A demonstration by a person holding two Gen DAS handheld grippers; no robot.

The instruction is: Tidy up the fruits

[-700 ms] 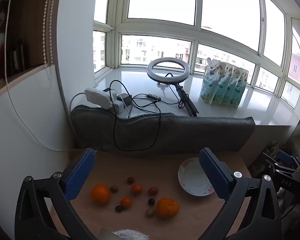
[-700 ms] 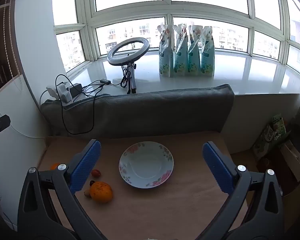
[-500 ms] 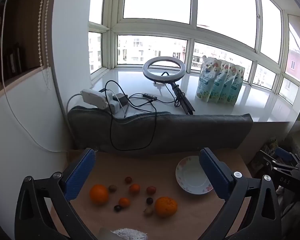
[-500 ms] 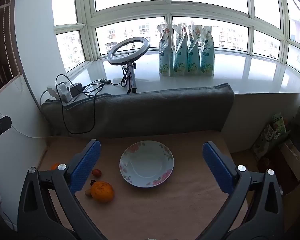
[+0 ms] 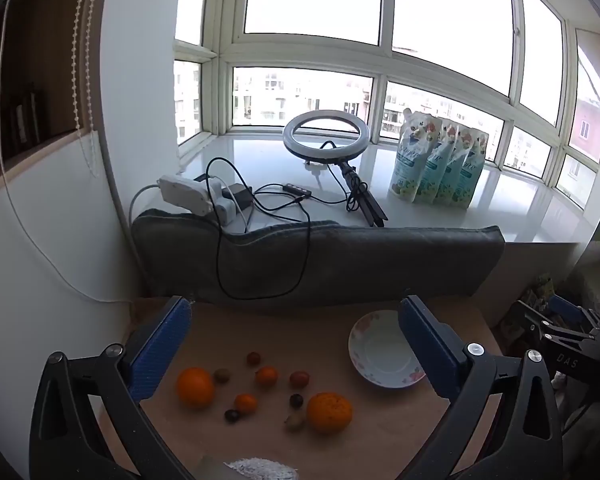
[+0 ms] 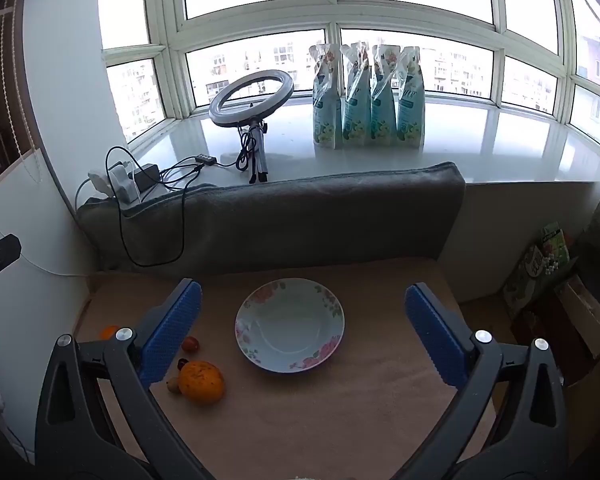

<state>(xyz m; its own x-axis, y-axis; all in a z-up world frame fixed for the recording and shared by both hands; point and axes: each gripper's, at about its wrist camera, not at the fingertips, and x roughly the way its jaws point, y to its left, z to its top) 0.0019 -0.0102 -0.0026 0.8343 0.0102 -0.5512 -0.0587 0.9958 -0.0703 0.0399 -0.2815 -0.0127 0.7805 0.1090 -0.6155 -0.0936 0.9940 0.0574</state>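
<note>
On a tan bench (image 5: 260, 332) below a bay window, loose fruit lies scattered at the left — two large oranges (image 5: 195, 386) (image 5: 329, 412), two smaller orange fruits (image 5: 266, 375), and several small dark red or brownish fruits (image 5: 299, 379). To their right, well apart, sits an empty white shallow bowl with pink floral rim (image 6: 290, 325). Both tools hover above the bench: the left gripper (image 5: 292, 346) has its blue-padded fingers (image 5: 160, 350) spread wide over the fruit, grasping nothing; the right gripper (image 6: 302, 332) is likewise released, its fingers (image 6: 172, 334) framing the bowl. Behind the bench stands a grey cushion (image 6: 300, 220) — beyond it, a ring light (image 6: 252, 98) and four pale-blue pouches (image 6: 368, 96) on the sill.
</note>
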